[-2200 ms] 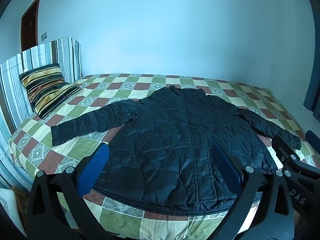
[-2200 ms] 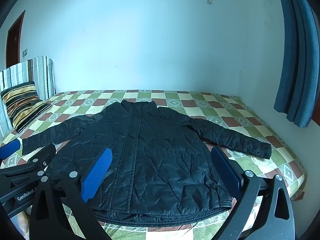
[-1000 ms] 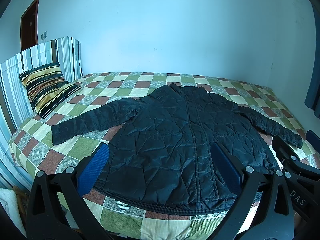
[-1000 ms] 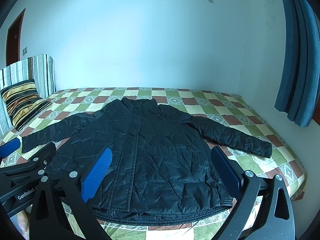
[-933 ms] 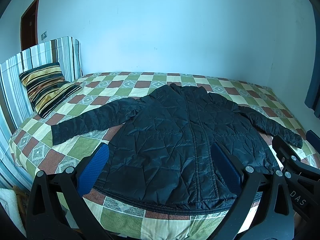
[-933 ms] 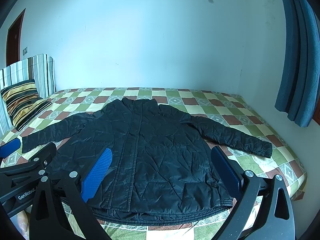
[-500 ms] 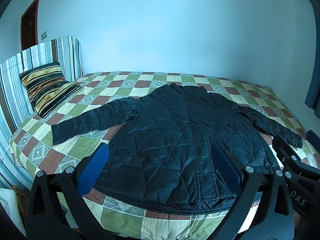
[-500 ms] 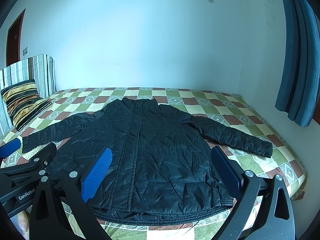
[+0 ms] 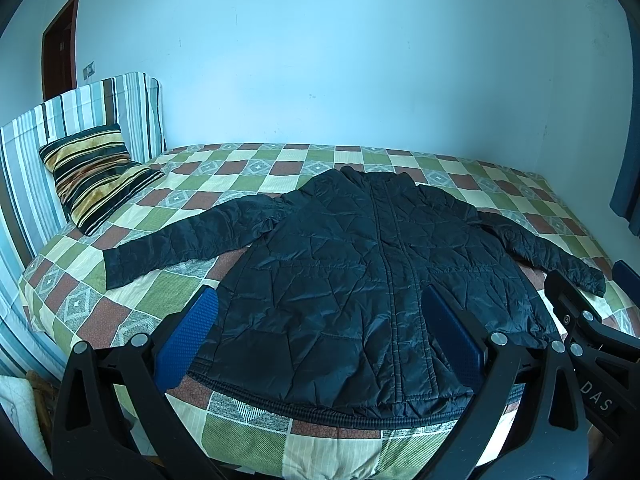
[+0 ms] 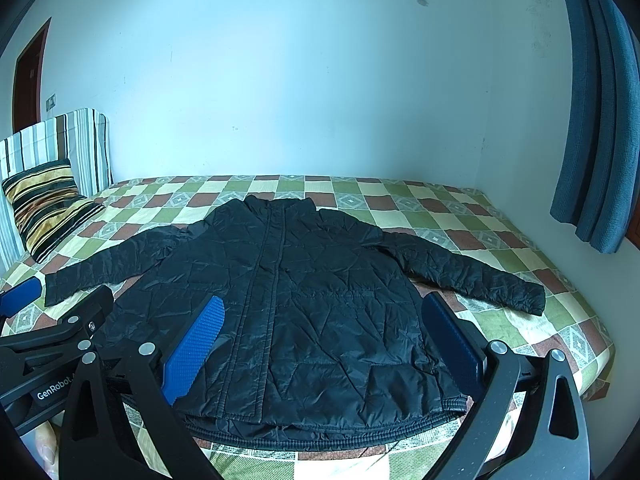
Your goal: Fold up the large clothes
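The black quilted jacket (image 9: 360, 280) is spread flat, front up, sleeves extended, at frame centre on the checkered bedspread (image 9: 248, 168). No fold is seen; all folding is judged outstanding. The left gripper (image 9: 320, 340) and right gripper (image 10: 320, 340) are held wide apart, empty, at the lower frame edge.

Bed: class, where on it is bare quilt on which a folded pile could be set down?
Free: the far strip of the bed between the jacket collar and the wall; the patch between the striped pillow and the jacket's sleeve; the corner below the curtain. Crowded: the middle and near edge, covered by the jacket.
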A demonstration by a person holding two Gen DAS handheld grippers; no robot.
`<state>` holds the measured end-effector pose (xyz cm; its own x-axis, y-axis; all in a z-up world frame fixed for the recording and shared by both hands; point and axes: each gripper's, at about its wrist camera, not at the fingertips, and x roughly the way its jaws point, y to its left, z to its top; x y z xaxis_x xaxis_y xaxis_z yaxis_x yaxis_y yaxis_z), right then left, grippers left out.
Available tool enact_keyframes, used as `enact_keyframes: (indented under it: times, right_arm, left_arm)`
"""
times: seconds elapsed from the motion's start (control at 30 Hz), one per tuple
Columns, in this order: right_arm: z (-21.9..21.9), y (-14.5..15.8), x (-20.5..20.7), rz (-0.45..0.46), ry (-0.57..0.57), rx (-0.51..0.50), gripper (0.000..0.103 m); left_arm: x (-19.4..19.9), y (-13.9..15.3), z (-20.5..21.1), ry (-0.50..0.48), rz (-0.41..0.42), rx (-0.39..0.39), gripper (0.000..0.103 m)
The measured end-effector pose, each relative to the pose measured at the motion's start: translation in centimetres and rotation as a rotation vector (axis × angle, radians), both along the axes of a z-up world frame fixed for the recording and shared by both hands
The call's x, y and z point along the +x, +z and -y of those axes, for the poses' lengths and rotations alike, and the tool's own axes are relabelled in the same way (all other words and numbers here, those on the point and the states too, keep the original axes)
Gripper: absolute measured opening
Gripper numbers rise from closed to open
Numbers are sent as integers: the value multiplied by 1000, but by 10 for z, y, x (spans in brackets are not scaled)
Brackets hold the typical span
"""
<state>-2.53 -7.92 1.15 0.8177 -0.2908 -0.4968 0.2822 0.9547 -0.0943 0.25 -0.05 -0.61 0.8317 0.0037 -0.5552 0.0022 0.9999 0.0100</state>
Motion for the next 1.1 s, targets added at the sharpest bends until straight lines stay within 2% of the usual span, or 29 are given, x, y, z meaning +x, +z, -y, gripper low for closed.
enact_keyframes:
  times: [1.0,1.1]
  right_arm:
    - [-4,-2,-1,-3,1,2,98]
    - [-6,-3,0,-6,4,3,98]
  left_arm:
    - [1,0,0,-1,-3,0,101]
    - [-1,-15,-9,0,-7,-2,101]
